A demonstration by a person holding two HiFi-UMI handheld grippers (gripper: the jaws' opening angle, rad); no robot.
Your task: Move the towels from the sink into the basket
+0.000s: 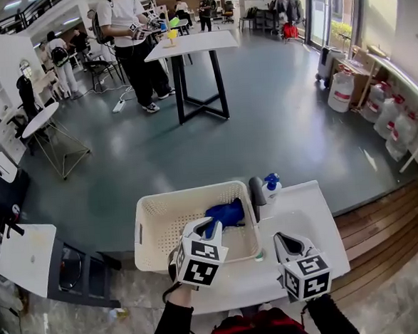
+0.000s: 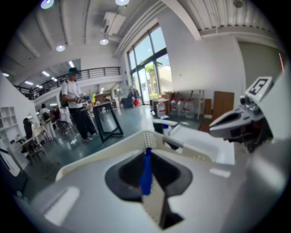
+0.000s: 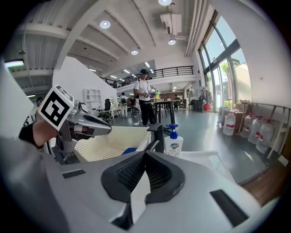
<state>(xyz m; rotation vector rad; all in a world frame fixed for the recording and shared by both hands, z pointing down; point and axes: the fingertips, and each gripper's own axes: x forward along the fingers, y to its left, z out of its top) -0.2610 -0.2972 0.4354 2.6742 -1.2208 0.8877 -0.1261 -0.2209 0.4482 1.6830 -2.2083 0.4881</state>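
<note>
— Where's the blue towel?

— Inside the white basket, bunched against the wall at its 2 o'clock corner. The sink sits at the basket's 3 o'clock, on the same white desk, with a dark faucet and a soap bottle between them at the far edge.

— And the left hand-held gripper?

— Over the basket, nose pointing toward 1 o'clock and reaching the towel. In its own view the jaws are pressed together with a thin blue strip caught in the seam, so it looks clamped on a fold of the towel, though the blur there leaves some doubt.

— The right hand-held gripper?

— Over the near part of the sink, at the left one's 3 o'clock and apart from it. Its jaws are closed flat against each other with nothing between them.
</note>
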